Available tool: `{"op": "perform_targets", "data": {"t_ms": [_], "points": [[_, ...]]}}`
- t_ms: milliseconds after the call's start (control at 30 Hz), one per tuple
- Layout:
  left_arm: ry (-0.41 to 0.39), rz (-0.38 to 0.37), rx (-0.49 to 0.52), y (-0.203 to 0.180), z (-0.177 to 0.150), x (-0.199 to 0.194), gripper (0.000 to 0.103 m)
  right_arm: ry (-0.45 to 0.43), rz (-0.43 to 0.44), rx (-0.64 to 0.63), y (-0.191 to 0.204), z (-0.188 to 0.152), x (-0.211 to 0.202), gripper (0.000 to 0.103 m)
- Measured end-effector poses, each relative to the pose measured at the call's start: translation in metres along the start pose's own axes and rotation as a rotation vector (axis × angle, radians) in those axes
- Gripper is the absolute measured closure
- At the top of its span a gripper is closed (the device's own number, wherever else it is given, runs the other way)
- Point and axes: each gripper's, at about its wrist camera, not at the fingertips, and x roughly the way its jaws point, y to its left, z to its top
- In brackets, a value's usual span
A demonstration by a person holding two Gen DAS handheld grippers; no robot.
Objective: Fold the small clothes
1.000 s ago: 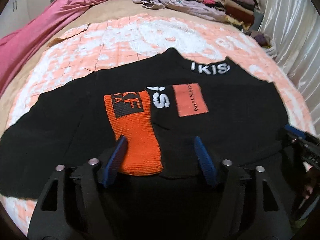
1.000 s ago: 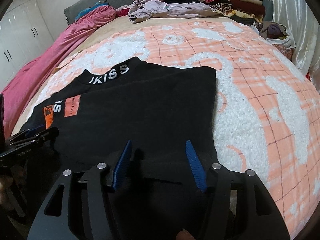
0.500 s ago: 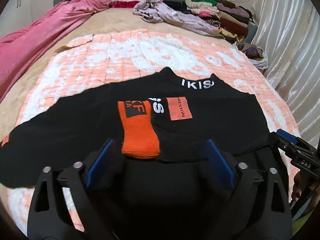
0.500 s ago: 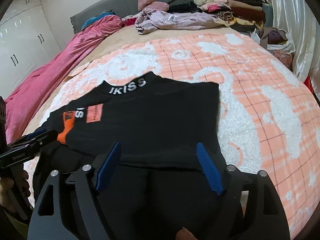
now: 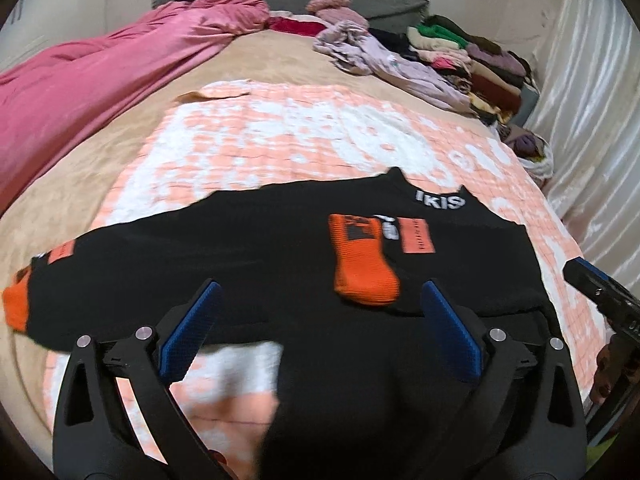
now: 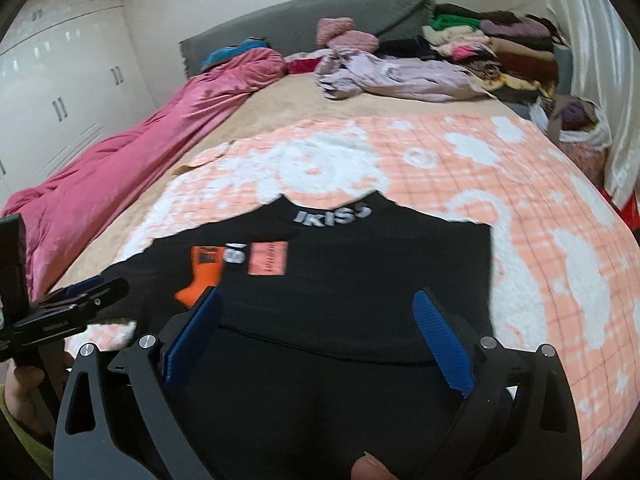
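Observation:
A black sweater (image 5: 248, 256) with a white-lettered collar lies flat on the peach-and-white blanket (image 5: 280, 140). Its right sleeve is folded across the chest, its orange cuff (image 5: 362, 268) on top. Its left sleeve stretches out to the left, ending in an orange cuff (image 5: 16, 304). My left gripper (image 5: 320, 328) is open and empty above the sweater's near hem. My right gripper (image 6: 316, 336) is open and empty above the sweater (image 6: 360, 280) near its hem. Each gripper shows at the edge of the other's view.
A pink duvet (image 5: 80, 80) runs along the left side of the bed. A lilac garment (image 6: 392, 76) and a pile of folded clothes (image 6: 500, 44) lie near the grey headboard. A curtain (image 5: 592, 100) hangs on the right. White wardrobes (image 6: 60, 80) stand on the left.
Both grippers have pulled back and risen from the sweater, and their jaws have opened wider. The left view has swung left, now showing the outstretched left sleeve.

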Motion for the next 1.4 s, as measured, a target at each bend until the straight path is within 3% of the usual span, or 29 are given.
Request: {"op": "perform_targets", "data": {"t_ms": [200,767,1033,1267,1333,1400], "points": [[-0.011,0.05,-0.048,0.038,-0.006,-0.013,0.01,0.005,0.053,-0.07,0.045,0.009,0.01,0.008],[-0.038,0.231,-0.318,0.178,-0.03,-0.047,0.01,0.069,0.173,-0.253,0.154,-0.002,0.056,0.008],[-0.028,0.272,-0.474,0.234,-0.046,-0.046,0.01,0.117,0.206,-0.331,0.195,-0.02,0.077,0.008],[-0.038,0.255,-0.638,0.268,-0.059,-0.03,0.01,0.157,0.228,-0.364,0.212,-0.04,0.085,0.008],[-0.054,0.263,-0.651,0.27,-0.055,-0.026,0.013,0.162,0.224,-0.352,0.21,-0.044,0.086,0.008],[-0.077,0.259,-0.671,0.27,-0.051,-0.025,0.031,0.164,0.218,-0.331,0.204,-0.045,0.086,0.008]]}}
